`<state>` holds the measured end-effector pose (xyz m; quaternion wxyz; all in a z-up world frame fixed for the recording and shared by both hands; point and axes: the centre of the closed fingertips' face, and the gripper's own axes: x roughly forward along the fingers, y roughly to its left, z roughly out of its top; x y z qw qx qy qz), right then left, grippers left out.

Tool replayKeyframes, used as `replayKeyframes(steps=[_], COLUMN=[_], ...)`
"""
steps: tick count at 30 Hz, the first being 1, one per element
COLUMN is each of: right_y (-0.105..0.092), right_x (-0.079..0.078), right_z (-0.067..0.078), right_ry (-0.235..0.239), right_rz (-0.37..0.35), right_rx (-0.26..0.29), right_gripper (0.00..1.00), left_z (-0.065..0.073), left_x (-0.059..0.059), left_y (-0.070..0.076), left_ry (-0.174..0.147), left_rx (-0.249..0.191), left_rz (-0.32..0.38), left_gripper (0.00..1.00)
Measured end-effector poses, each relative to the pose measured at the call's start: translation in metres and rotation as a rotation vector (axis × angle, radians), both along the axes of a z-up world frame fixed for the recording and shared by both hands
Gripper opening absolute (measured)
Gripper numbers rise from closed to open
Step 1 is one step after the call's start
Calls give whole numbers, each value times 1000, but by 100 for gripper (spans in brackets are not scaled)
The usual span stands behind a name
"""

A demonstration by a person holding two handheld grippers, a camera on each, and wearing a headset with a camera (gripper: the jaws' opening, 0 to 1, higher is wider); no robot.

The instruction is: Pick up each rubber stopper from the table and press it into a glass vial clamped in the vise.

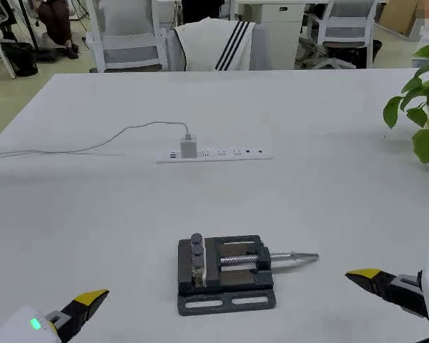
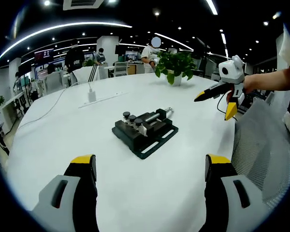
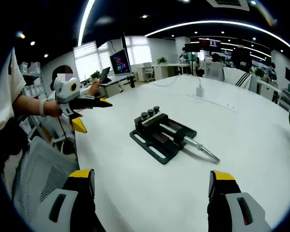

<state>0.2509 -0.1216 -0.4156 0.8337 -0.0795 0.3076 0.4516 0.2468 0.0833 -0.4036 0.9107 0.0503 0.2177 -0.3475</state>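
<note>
Head view: vise [image 1: 225, 275] on the table [image 1: 329, 193], three dark rubber stoppers [image 1: 196, 244] seated in glass vials [image 1: 198, 267] clamped upright, power strip [image 1: 214, 153] beyond, left gripper [image 1: 89, 299] and right gripper [image 1: 365, 274] low at either side, jaw spread unreadable. Left gripper view: own jaws wide apart and empty, right gripper in a hand [image 2: 251, 83], likewise released. Right gripper view: own jaws wide apart, nothing between.

Vials [image 1: 197, 256] in vise [image 1: 236, 280] (stoppers [image 1: 196, 239] on)

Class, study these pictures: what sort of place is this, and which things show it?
Probably an open-plan office or lab: a large white table carrying a power strip, office chairs behind it, plus a computer monitor and long ceiling strip lights.
</note>
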Motion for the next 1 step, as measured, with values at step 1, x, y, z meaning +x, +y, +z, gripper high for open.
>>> replayKeyframes(steps=[1], right_y=[-1], right_x=[-3], right_z=[0], right_ry=[-4], right_rz=[7], right_rx=[-9], right_gripper=[97], left_z=[2], left_x=[0], left_y=[-1], left_ry=[2], left_rx=[-6], left_rz=[0], left_gripper=[93])
